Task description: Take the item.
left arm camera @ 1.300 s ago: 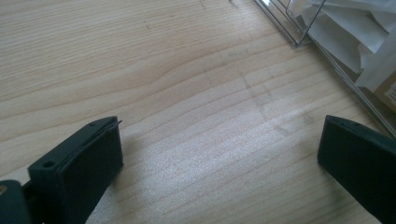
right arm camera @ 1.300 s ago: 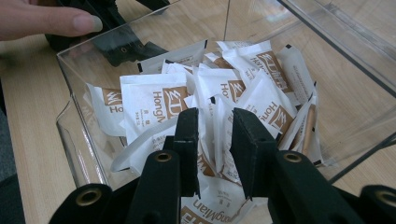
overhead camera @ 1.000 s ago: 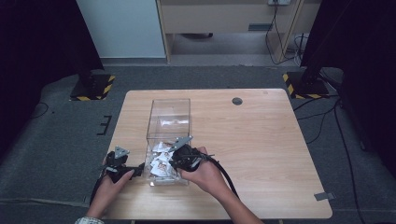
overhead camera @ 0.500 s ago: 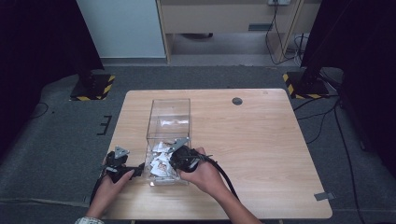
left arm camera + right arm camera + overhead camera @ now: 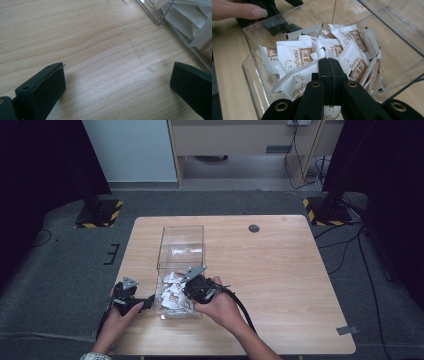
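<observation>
My right hand-held gripper (image 5: 329,62) is down inside the clear plastic box (image 5: 181,251), which sits on the left part of the wooden worktop (image 5: 280,270). Its jaws have just been closing and now sit pressed together; a white packet (image 5: 297,82) lies right against them, but I cannot tell whether its edge is pinched between the pads. The rest of the white and brown packets (image 5: 344,47) are heaped at the near end of the box. My left hand-held gripper (image 5: 117,82) rests low over bare worktop just beside the box's left wall, jaws spread wide with nothing between them.
</observation>
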`<state>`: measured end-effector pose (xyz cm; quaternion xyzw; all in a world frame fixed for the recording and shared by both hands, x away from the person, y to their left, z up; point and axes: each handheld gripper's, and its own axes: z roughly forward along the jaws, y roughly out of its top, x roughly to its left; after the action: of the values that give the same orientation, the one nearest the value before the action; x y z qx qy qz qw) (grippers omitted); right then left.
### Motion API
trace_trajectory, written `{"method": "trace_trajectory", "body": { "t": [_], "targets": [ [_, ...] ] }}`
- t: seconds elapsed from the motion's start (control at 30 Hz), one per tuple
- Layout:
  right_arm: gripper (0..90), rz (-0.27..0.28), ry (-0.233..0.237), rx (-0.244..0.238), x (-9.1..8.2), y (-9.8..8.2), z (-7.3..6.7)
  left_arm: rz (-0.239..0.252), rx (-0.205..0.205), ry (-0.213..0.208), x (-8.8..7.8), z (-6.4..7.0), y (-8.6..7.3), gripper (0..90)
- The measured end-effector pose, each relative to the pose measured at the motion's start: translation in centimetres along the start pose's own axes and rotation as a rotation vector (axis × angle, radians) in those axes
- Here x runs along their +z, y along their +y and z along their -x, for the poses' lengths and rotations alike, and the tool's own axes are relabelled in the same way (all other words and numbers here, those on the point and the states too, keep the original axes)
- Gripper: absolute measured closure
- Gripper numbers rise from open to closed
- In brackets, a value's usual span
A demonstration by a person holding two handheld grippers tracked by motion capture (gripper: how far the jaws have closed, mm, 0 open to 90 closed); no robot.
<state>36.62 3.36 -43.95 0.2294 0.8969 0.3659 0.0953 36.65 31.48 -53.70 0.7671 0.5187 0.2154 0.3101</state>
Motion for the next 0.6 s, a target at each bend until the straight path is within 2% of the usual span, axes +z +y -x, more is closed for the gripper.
{"method": "trace_trajectory", "body": {
  "t": [0.27, 0.4, 0.6],
  "targets": [
    [90.0, 0.04, 0.002, -0.001, -1.4, 0.6, -0.1, 0.0, 0.0, 0.0, 0.0, 0.0, 0.0, 0.0],
    [90.0, 0.071, 0.001, 0.007, -2.2, 0.9, 0.1, 0.001, -0.001, 0.0, 0.0, 0.0, 0.0, 0.0],
    [90.0, 0.089, -0.009, 0.011, -3.2, 1.0, 0.5, 0.0, 0.0, 0.0, 0.0, 0.0, 0.0, 0.0]
  ]
}}
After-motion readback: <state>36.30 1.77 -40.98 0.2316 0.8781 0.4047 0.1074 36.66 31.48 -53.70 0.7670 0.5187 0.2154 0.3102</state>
